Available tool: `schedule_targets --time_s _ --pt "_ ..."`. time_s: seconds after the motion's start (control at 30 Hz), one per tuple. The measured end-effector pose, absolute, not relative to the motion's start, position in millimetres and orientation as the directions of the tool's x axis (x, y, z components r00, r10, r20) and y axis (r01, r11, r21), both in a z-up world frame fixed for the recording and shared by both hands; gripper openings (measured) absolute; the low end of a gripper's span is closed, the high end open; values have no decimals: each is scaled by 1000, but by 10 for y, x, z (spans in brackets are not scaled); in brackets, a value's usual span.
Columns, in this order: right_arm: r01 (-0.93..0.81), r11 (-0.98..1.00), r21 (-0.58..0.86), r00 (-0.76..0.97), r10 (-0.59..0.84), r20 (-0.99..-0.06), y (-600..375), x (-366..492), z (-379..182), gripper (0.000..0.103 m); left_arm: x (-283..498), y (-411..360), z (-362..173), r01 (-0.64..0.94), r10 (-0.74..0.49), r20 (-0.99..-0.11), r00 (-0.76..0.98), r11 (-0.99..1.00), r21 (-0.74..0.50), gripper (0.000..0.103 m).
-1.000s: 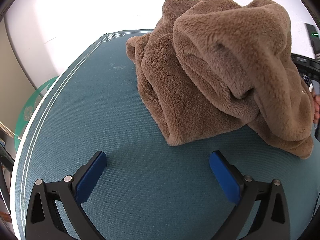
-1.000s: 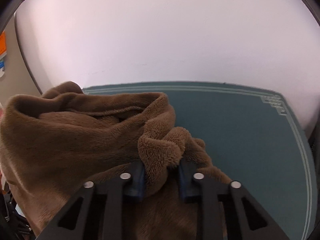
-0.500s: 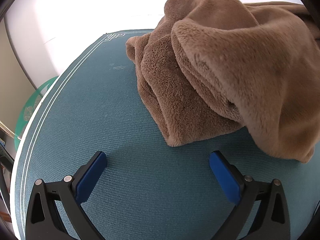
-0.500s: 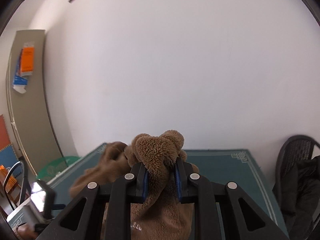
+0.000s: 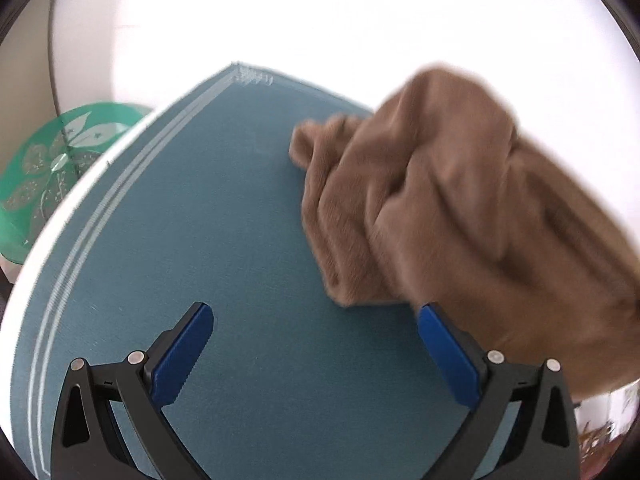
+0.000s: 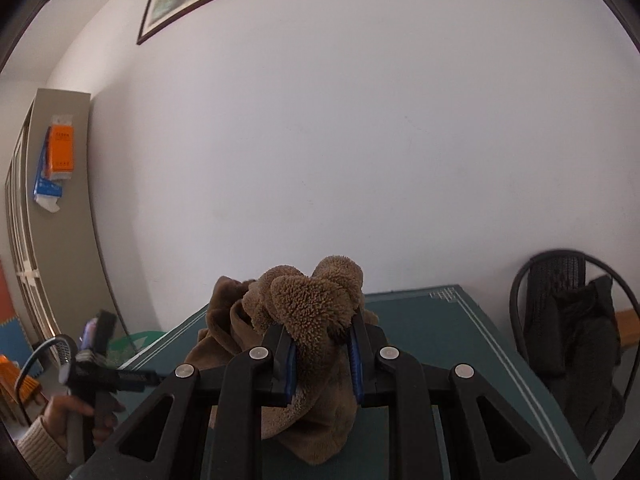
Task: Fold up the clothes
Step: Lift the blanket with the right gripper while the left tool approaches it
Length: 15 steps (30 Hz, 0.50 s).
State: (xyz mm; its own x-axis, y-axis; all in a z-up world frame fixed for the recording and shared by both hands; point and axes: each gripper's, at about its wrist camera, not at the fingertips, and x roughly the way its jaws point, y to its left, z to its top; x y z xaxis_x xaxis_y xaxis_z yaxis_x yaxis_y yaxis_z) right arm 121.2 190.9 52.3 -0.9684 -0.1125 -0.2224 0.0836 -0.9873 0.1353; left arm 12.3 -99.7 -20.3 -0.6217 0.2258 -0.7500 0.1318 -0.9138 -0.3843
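A brown fleece garment (image 5: pixel 452 208) hangs lifted above the teal table mat (image 5: pixel 200 240), blurred by motion, with its lower end near the mat. My left gripper (image 5: pixel 316 344) is open over bare mat, its right finger just in front of the fleece, nothing between the pads. In the right wrist view my right gripper (image 6: pixel 322 354) is shut on a bunched fold of the same garment (image 6: pixel 316 300), which sticks up above the fingers and drapes below them over the table (image 6: pixel 432 328). The left tool shows there at the lower left, held by a hand (image 6: pixel 60 416).
A green round stool (image 5: pixel 52 168) stands off the table's left edge. A black chair (image 6: pixel 576 332) with dark clothes on it sits right of the table. A white wall lies behind, with a cabinet (image 6: pixel 52 216) at the left.
The right gripper has lifted the fleece off the mat and tilted toward level, now facing the wall. The left gripper rose, rolled and shifted, so the table corner and green stool came into view.
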Motion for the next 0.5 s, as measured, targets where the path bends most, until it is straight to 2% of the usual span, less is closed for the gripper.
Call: schedule_targets --time_s 0.3,0.5 --pt "74 -978 195 -966 -118 -228 2091 1339 349 21 -229 -697 254 42 331 -694 -639 -887 -461 103" --pt "34 -982 187 -979 -71 -193 2215 1490 360 21 -592 -534 206 68 371 -690 -622 -852 -519 103"
